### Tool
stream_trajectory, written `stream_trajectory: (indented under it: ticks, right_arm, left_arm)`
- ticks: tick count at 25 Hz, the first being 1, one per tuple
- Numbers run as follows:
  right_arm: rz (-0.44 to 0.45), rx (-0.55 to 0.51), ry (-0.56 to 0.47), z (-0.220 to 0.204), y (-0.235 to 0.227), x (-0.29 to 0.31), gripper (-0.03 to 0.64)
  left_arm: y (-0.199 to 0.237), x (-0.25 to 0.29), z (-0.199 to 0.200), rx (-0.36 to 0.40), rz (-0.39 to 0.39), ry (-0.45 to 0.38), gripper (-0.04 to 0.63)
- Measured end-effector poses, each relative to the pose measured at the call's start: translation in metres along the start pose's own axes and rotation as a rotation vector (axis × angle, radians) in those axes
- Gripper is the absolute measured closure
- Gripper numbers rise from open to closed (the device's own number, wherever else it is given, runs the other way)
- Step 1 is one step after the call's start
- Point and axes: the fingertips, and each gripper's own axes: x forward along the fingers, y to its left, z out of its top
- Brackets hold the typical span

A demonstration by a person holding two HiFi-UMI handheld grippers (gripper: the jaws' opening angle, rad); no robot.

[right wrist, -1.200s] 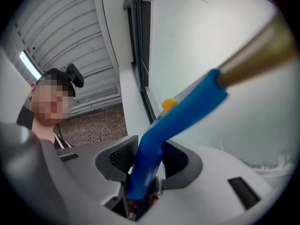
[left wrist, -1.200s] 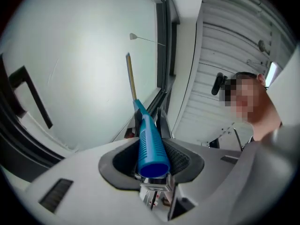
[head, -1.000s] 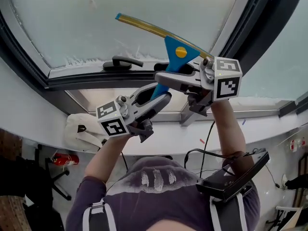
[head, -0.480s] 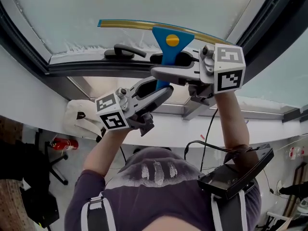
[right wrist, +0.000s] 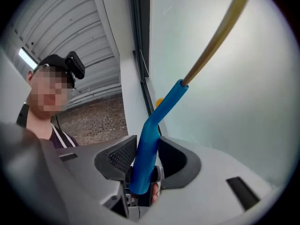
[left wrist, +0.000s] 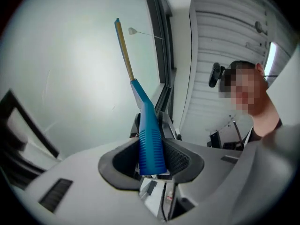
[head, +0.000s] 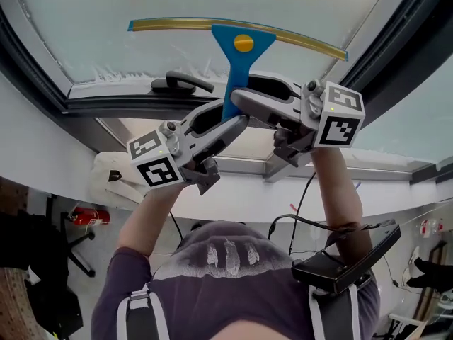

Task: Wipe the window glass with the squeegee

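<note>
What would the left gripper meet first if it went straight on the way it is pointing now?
Most likely the window glass: the left gripper, shut on the squeegee handle, points at the pane, and the blade leads. Depth is unclear; the right gripper sits close beside.

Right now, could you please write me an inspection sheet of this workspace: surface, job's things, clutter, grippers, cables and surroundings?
Surface: window glass, with white residue along its lower edge.
Job's things: squeegee, blue, with its blade lying level across the glass and its handle pointing down.
Clutter: nothing seen.
Grippers: left gripper and right gripper are both shut on the squeegee's handle.
Cables: black cable hangs below the right arm.
Surroundings: black window handle on the frame; red fire extinguisher on the floor.
</note>
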Motion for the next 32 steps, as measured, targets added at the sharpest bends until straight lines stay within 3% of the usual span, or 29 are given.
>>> stream_trajectory:
  ticks: [4,10,16,22,26,32]
  right_arm:
    - [-0.022,0.012,-0.027,0.025,-0.007,-0.001,0.480]
    - [-0.060,-0.092,-0.075,0.100,-0.014,0.001,0.483]
    - [-0.083,-0.110,-0.124,0.158,-0.022,-0.001,0.483]
    - [-0.082,-0.110,-0.152,0.195,-0.030,-0.005,0.483]
    - [-0.054,-0.098,-0.163,0.217,-0.030,-0.006,0.483]
    - [-0.040,-0.086,-0.206,0.229,-0.035,-0.011,0.483]
  left_arm:
    - [0.003,0.016,0.021,0.086,-0.005,0.099,0.445]
    - [0.003,0.063,0.079,0.091,-0.108,0.039,0.445]
    - [0.002,0.102,0.124,0.074,-0.161,0.031,0.445]
    - [0.003,0.128,0.151,0.096,-0.161,0.031,0.445]
    - [-0.004,0.145,0.165,0.053,-0.182,0.006,0.445]
    - [-0.001,0.159,0.169,0.078,-0.162,0.027,0.445]
